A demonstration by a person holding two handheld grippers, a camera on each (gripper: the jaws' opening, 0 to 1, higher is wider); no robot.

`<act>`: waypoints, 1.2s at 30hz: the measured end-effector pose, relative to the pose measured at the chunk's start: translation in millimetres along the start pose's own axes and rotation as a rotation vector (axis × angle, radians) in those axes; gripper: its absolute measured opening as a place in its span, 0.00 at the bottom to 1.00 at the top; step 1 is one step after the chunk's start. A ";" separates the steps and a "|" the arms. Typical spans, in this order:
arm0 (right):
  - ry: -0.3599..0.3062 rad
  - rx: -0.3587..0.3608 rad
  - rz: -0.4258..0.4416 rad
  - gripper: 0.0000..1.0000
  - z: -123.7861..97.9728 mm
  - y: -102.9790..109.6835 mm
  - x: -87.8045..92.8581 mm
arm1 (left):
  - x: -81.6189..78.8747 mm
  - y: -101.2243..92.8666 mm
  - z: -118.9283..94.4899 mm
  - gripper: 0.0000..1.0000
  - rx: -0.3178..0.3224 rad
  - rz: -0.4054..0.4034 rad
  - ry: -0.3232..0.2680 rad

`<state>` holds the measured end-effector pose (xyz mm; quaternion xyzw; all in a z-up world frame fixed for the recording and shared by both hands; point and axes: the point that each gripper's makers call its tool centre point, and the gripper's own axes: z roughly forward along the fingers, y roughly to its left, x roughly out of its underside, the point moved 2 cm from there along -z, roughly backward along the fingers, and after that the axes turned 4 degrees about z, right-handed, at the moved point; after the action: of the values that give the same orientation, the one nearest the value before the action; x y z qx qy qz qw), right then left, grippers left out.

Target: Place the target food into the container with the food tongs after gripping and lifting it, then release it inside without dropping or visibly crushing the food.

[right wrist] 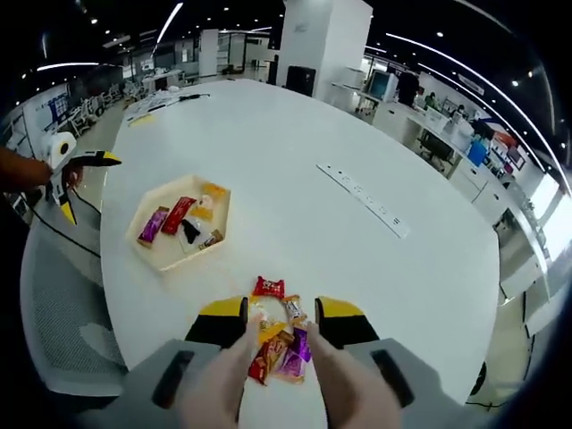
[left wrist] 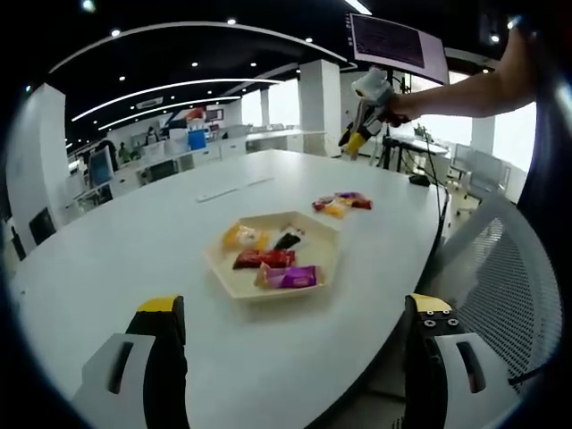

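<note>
A shallow cream hexagonal tray sits mid-table and holds several wrapped snacks. My left gripper hovers in front of it, jaws wide open with nothing between them. Farther back lies a loose pile of wrapped snacks. A person's arm holds my right gripper in the air above that pile. In the right gripper view, the right gripper is open, its yellow-tipped jaws framing the snack pile on the table below. The tray lies to the left, with the left gripper beyond it.
The large white oval table carries a flat power strip. A grey mesh chair stands at the table's edge near the tray. A cable runs off the table. A monitor hangs behind.
</note>
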<state>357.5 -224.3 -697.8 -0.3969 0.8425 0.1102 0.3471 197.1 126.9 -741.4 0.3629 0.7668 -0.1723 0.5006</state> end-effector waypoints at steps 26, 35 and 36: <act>0.003 0.019 0.038 0.29 30.4 3.0 38.7 | 1.2 2.2 0.9 0.99 -0.002 -0.005 0.009; -0.010 0.058 0.037 0.29 40.9 -0.6 48.6 | 1.2 3.2 0.4 0.99 -0.007 -0.014 0.007; -0.005 0.065 0.046 0.29 42.5 -2.1 51.4 | 1.2 3.1 0.4 0.99 -0.006 -0.013 0.007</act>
<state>357.5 -236.6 -763.4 -0.3657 0.8536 0.0918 0.3595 199.4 129.2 -742.3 0.3571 0.7715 -0.1718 0.4978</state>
